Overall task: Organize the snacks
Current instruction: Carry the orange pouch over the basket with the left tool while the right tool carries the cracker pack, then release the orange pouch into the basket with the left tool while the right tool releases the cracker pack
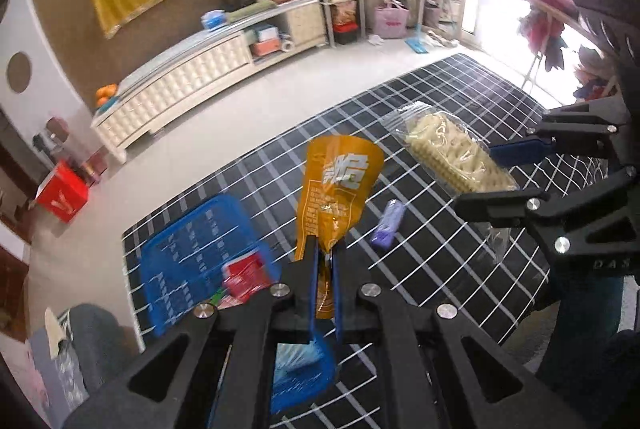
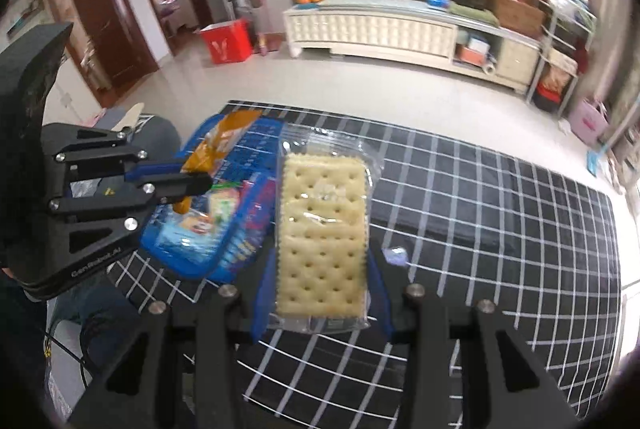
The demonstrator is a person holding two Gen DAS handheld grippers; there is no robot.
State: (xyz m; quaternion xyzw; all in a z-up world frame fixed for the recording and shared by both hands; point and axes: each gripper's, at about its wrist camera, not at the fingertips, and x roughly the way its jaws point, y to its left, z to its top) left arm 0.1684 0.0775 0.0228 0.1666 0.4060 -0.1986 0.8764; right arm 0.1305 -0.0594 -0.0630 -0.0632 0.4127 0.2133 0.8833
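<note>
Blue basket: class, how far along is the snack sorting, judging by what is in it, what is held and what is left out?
Done: several packets already lie in the blue basket. In hand: the left tongs pinch an orange pouch; the right tongs grip a cracker pack. Left: both of those, plus a small purple packet on the checked cloth.

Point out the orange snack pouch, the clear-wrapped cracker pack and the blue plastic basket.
Orange snack pouch (image 1: pixel 338 185): left wrist view, printed front of the pouch.
Clear-wrapped cracker pack (image 2: pixel 324 229): right wrist view, middle of the top cracker.
Blue plastic basket (image 1: pixel 188 241): left wrist view, slotted wall.
</note>
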